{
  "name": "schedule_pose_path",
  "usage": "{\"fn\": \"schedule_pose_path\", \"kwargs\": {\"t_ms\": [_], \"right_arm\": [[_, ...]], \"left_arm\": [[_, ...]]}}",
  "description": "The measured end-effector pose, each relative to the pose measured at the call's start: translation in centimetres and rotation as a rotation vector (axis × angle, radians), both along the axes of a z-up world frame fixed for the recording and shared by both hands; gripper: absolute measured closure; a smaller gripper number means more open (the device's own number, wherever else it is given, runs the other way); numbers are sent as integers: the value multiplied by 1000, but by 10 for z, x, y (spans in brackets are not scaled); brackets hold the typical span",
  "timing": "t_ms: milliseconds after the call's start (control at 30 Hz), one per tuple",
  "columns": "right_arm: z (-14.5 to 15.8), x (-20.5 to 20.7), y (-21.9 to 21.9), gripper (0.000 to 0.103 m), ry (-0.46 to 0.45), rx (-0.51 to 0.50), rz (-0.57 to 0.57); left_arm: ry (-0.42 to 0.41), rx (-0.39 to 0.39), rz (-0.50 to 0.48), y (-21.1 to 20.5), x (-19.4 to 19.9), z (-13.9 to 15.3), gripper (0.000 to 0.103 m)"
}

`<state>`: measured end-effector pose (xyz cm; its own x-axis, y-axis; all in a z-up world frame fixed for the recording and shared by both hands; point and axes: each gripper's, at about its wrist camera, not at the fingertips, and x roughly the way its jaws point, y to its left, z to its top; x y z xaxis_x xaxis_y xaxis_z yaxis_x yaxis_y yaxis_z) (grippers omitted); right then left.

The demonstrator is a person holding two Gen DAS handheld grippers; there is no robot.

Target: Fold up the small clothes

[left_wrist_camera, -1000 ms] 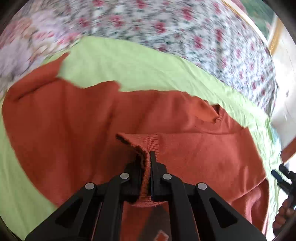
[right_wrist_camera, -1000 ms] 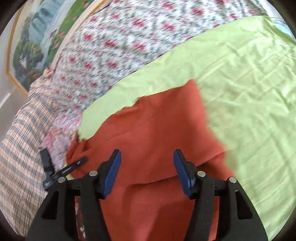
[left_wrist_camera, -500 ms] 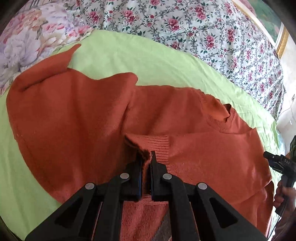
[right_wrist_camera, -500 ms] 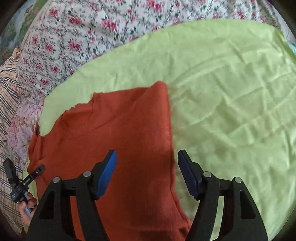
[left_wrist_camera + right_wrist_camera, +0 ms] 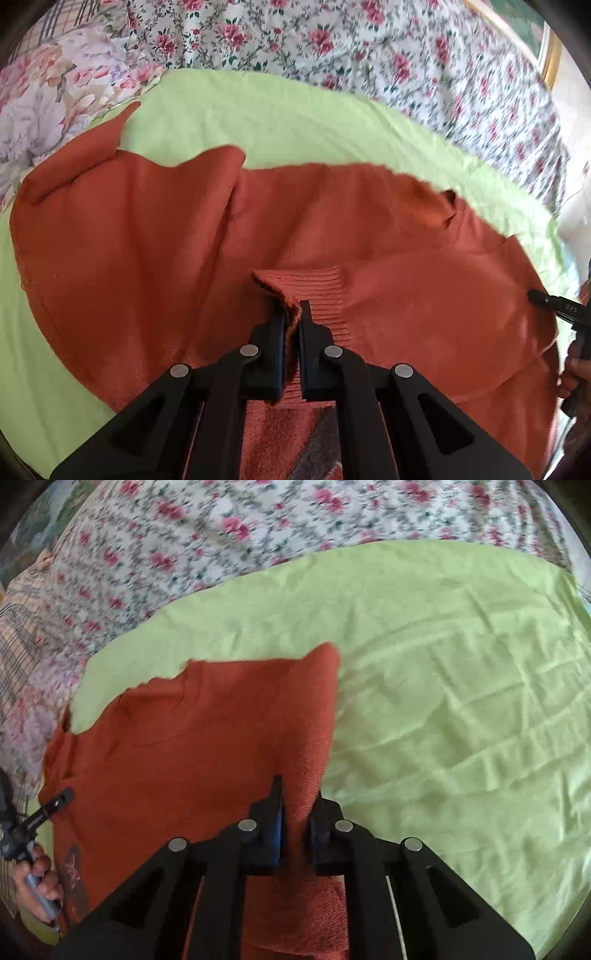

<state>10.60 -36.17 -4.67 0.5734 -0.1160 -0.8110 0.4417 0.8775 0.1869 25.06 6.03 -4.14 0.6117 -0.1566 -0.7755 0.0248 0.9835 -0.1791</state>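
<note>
A floral bedspread with pink roses on white fills the far part of both views, from ten round to two o'clock. Over it lies a creased lime-green sheet, the working surface. At the far left of the right wrist view a plaid fabric shows at nine o'clock, and in the left wrist view a gilt picture frame sits at the one o'clock edge.

The only writing is small white lettering on the black body of the other gripper seen at three o'clock in the left wrist view; it is too small to read.

A rust-orange knitted sweater lies spread on the green sheet, its neckline toward one o'clock in the left wrist view and a sleeve folded across the body.

The left gripper is closed tight on the ribbed cuff, which bunches up between the pads just ahead at twelve o'clock.

The right gripper has just been closing and now pinches the sweater's right-hand edge, a ridge of knit running from its pads toward twelve o'clock. A hand on the left gripper's handle shows at eight o'clock.
</note>
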Motion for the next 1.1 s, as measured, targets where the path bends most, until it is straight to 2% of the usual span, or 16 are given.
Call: {"fn": "schedule_pose_path", "kwargs": {"t_ms": [67, 133, 167, 233, 333, 367, 400, 533, 567, 600, 733, 867, 967, 1033, 1067, 1100], "right_arm": [[-12, 2, -1, 85, 52, 4, -6], [-4, -4, 2, 73, 31, -5, -16], [5, -11, 7, 57, 0, -1, -17], [19, -22, 19, 39, -71, 2, -6], [35, -37, 41, 36, -157, 30, 46], [37, -40, 48, 36, -171, 55, 65], [36, -43, 54, 36, -182, 84, 85], [21, -44, 85, 36, -159, 171, 162], [16, -42, 94, 36, -145, 179, 179], [11, -41, 104, 36, -130, 182, 194], [-4, -42, 126, 36, -76, 202, 235], [-9, -39, 138, 36, -33, 194, 257], [-8, -34, 141, 36, -28, 189, 265], [-8, -32, 141, 36, -30, 201, 264], [-10, -30, 142, 36, -28, 205, 262], [-11, -28, 142, 36, -25, 212, 260]], "left_arm": [[7, -15, 5, 3, 0, -3, 98], [1, -29, 9, 9, -4, -1, 98], [0, -28, 8, 13, -8, 1, 98], [1, -35, -1, 19, -15, 6, 97], [-33, -15, 7, 39, -30, 23, 93], [-43, 1, 17, 46, -31, 28, 88], [-52, 23, 32, 54, -31, 33, 76], [-91, 92, 144, 105, -12, 51, 43], [-93, 79, 175, 124, -3, 54, 32], [-80, 54, 204, 143, 7, 54, 27], [-60, -93, 302, 218, 43, 53, 26], [-7, -224, 268, 269, 87, 40, 23], [73, -237, 234, 280, 113, 20, 23], [62, -232, 201, 276, 118, 16, 27], [47, -221, 186, 270, 117, 18, 47], [37, -204, 174, 265, 115, 20, 86]]}}
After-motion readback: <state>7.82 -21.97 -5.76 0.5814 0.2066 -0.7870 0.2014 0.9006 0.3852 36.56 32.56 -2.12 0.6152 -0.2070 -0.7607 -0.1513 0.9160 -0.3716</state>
